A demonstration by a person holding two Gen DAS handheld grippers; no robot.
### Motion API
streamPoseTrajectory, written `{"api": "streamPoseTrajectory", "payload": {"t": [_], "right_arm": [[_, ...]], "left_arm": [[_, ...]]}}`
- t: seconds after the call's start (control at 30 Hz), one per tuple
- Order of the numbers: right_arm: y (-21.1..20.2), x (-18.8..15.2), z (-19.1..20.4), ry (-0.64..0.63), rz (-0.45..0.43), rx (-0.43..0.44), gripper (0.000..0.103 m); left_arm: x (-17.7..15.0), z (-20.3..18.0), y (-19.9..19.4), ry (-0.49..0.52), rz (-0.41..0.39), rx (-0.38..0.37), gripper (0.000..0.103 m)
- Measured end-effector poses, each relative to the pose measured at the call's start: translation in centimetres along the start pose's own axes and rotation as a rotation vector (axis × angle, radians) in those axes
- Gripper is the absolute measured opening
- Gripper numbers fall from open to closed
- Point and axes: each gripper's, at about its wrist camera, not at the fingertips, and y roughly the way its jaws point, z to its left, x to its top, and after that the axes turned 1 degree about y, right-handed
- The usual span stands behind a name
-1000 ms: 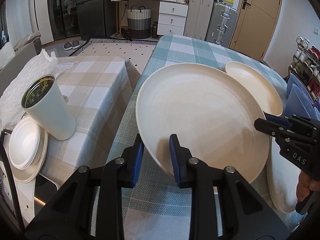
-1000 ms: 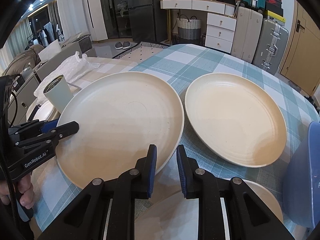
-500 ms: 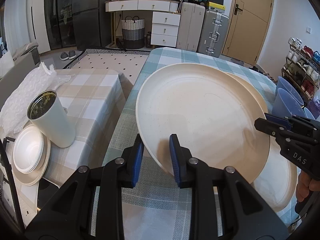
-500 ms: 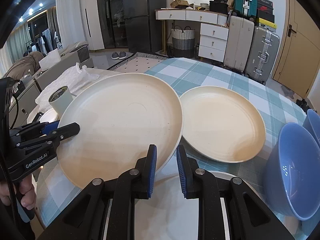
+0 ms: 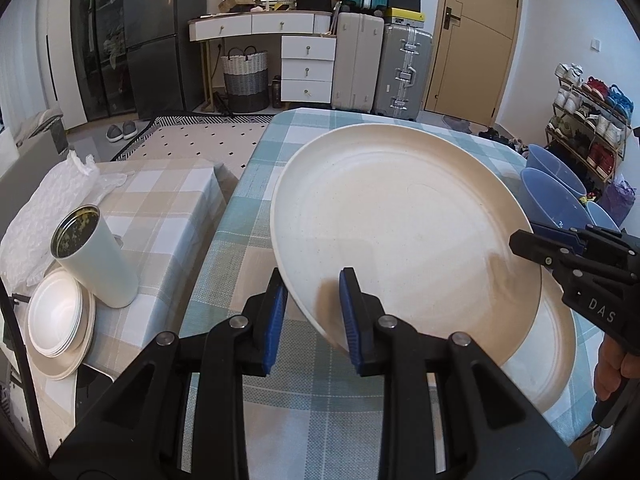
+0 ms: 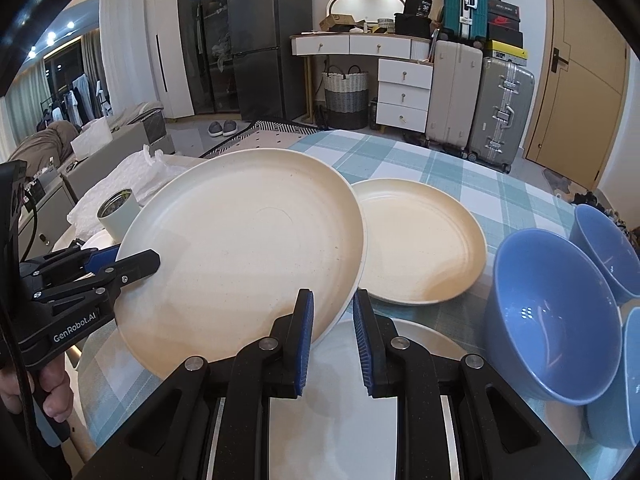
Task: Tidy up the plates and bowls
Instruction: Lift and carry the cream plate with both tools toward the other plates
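Left wrist: my left tool (image 5: 312, 308) is pinching the big cream plate (image 5: 404, 232), tilted above the table (image 5: 248, 216).
Right wrist: my right tool (image 6: 333, 334) is pinching its opposite rim; second plate (image 6: 420, 244), blue bowl (image 6: 556, 320) are resting beside.

Main surface: table (image 5: 256, 184) with a teal-and-white checked cloth, filling centre and right of both views. Directly on it:
- cream plate (image 6: 424, 240), flat, right of centre in the right wrist view
- second cream plate (image 6: 340, 400) at bottom centre there, partly hidden
- three blue bowls (image 6: 552, 320) at the right edge, close together; touching or not, can't tell

Second surface: lower table (image 5: 160, 200) with a beige checked cloth, left side of the left wrist view, just beside the main one. On it:
- stack of white plates (image 5: 60, 320), lower left
- white cylindrical cup (image 5: 96, 256), tilted, leaning just beside the stack
- crumpled bubble wrap (image 5: 48, 200), far left
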Motion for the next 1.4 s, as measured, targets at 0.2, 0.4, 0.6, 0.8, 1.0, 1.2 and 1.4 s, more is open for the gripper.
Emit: {"api": "streamPoseTrajectory", "payload": {"t": [0.2,0.4,0.6,0.8,1.0,1.2,1.4], "right_arm": [[-1.6,-0.7,-1.1,0.025,-0.018,-0.016,0.021],[-3.2,-1.6,-2.2,0.053,-0.029,-0.035,0.021],[-4.7,-2.7,-3.0,0.075,-0.037,-0.054,0.021],[-6.3,-4.2,-3.8,0.106,-0.04,-0.077,0.021],[-7.7,-5.4,-4.3,0.126,-0.048,-0.094,0.021],[-8.3,-6.3,-4.4,0.146,-0.047,-0.105,0.021],[-8.8,-7.2,-4.6,0.169,-0.047,-0.122,0.021]], "left_arm": [[0.0,-1.9,-1.0,0.022,-0.006,-0.024,0.023],[-0.2,-3.8,-1.7,0.053,-0.009,-0.04,0.023],[-0.5,-5.6,-2.2,0.084,-0.011,-0.061,0.023],[-1.0,-7.3,-2.5,0.12,-0.006,-0.082,0.023],[-1.4,-8.6,-2.8,0.15,-0.003,-0.098,0.024],[-1.9,-9.4,-2.9,0.179,0.009,-0.109,0.024],[-2.3,-9.9,-2.7,0.198,0.02,-0.122,0.024]]}}
